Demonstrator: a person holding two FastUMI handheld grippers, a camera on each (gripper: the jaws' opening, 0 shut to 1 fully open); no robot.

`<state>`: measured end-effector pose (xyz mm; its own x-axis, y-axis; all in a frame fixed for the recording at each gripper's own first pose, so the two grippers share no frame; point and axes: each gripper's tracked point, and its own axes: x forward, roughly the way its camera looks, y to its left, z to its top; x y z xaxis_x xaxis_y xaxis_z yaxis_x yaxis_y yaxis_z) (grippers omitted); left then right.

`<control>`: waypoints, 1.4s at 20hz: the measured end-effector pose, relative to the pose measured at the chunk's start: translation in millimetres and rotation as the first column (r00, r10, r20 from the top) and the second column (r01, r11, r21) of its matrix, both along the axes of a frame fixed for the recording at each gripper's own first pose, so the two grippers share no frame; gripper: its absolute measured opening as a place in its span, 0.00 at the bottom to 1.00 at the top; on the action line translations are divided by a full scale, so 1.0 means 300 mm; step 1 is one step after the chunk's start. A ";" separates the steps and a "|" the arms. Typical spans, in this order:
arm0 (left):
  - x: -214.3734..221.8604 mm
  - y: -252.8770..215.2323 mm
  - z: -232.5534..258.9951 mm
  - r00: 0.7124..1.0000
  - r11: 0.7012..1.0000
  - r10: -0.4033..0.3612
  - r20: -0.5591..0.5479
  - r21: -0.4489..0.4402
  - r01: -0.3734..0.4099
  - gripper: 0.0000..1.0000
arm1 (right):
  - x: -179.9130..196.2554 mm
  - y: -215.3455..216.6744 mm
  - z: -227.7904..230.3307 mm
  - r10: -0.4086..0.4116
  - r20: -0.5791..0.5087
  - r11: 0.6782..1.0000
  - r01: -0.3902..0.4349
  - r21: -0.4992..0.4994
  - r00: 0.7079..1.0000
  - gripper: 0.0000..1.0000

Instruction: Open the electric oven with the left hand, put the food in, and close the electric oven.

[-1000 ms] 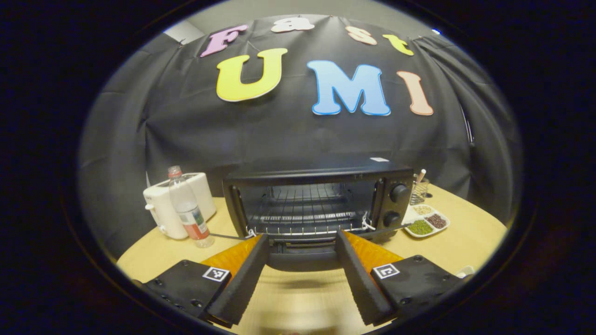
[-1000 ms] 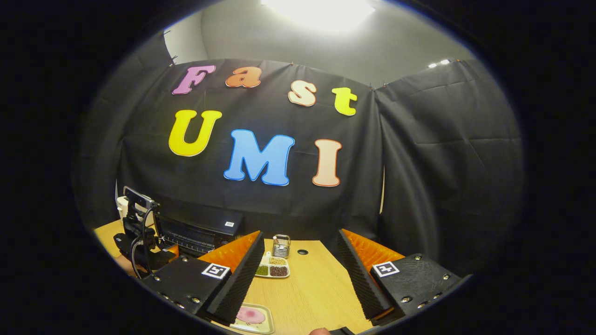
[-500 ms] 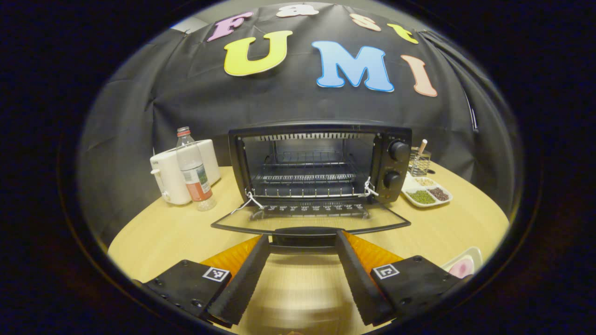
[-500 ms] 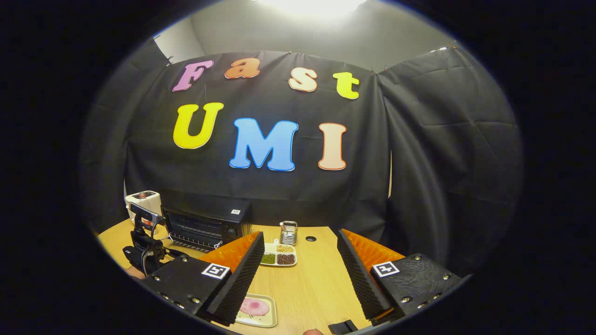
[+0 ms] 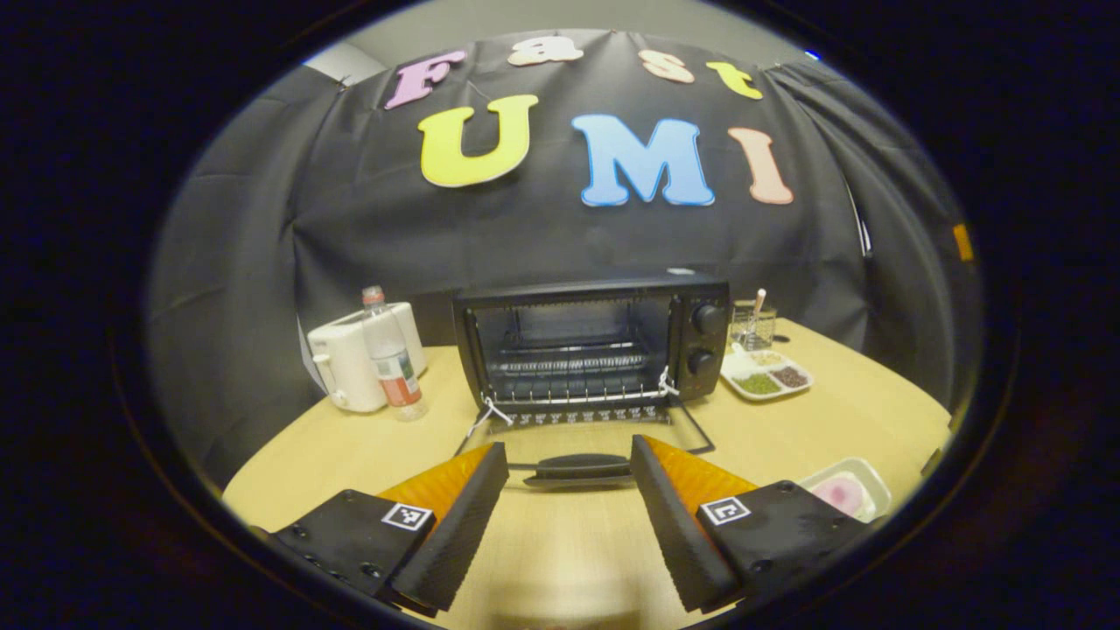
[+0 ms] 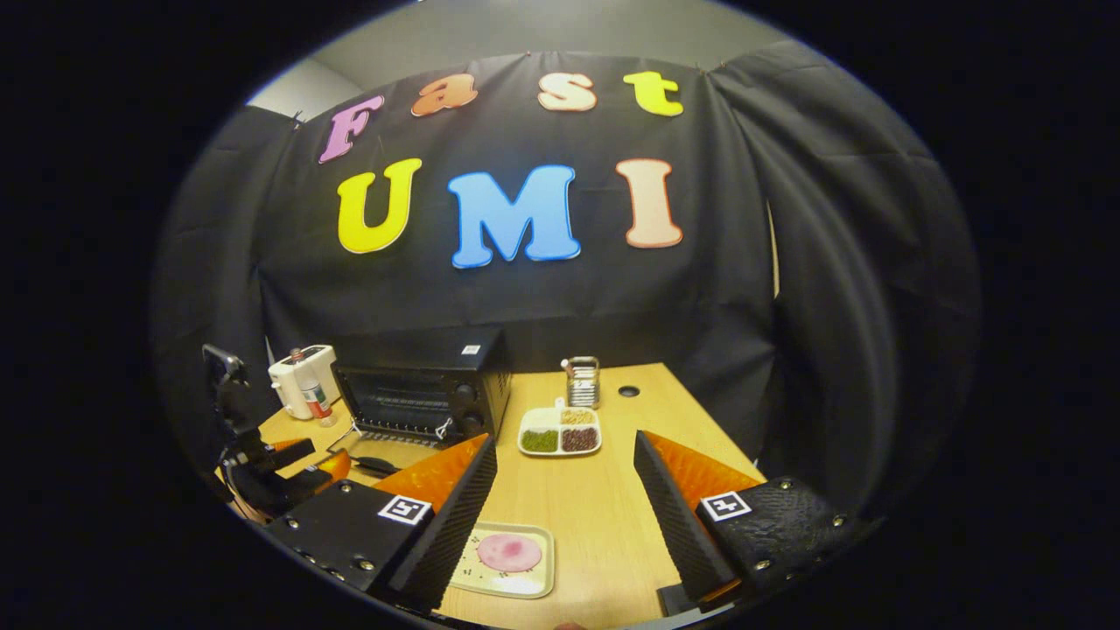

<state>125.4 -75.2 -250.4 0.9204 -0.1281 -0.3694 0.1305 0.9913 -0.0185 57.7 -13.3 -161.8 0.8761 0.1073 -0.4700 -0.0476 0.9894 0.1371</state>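
The electric oven (image 5: 595, 350) is a boxy black metal case standing near the back of the pale wooden table (image 5: 350, 446). Its glass door (image 5: 586, 442) lies folded flat toward the viewer, its curved black handle (image 5: 582, 466) at the front edge, and a wire rack (image 5: 569, 367) spans the open cavity. Two round knobs (image 5: 707, 339) sit one above the other on its right panel. The food (image 6: 509, 552), a flat pink round, lies on a shallow cream rectangular tray (image 6: 542, 573) on the table, between and just ahead of the right gripper (image 6: 560, 490), whose ridged fingers are spread wide and hold nothing. The left gripper (image 5: 569, 490) is likewise spread and empty, its fingers flanking the handle without touching it. Half a second ago it was closer to the door; now it has drawn back, and the oven looks smaller. The right gripper view has tilted down, showing more of the table and tray. A white appliance (image 5: 354, 359) and a clear plastic bottle (image 5: 389, 359) stand left of the oven, and a divided dish (image 5: 766, 376) of grains right of it.
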 end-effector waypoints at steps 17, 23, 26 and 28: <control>-0.195 0.239 0.599 0.941 0.989 0.131 0.313 0.024 -0.146 0.99 | -0.143 0.134 -0.651 0.322 -0.629 0.927 -0.100 0.362 0.707 0.94; -0.247 0.358 0.553 0.933 0.969 0.232 0.274 0.024 -0.248 1.00 | -0.157 0.129 -0.737 0.324 -0.696 0.931 -0.085 0.355 0.641 0.82; -0.243 0.396 0.553 0.926 0.960 0.263 0.271 0.026 -0.280 0.99 | -0.155 0.115 -0.758 0.286 -0.740 0.943 -0.041 0.331 0.608 0.28; -0.241 0.414 0.555 0.921 0.956 0.279 0.271 0.014 -0.294 0.99 | -0.162 0.084 -0.771 0.252 -0.748 0.957 -0.045 0.285 0.615 0.26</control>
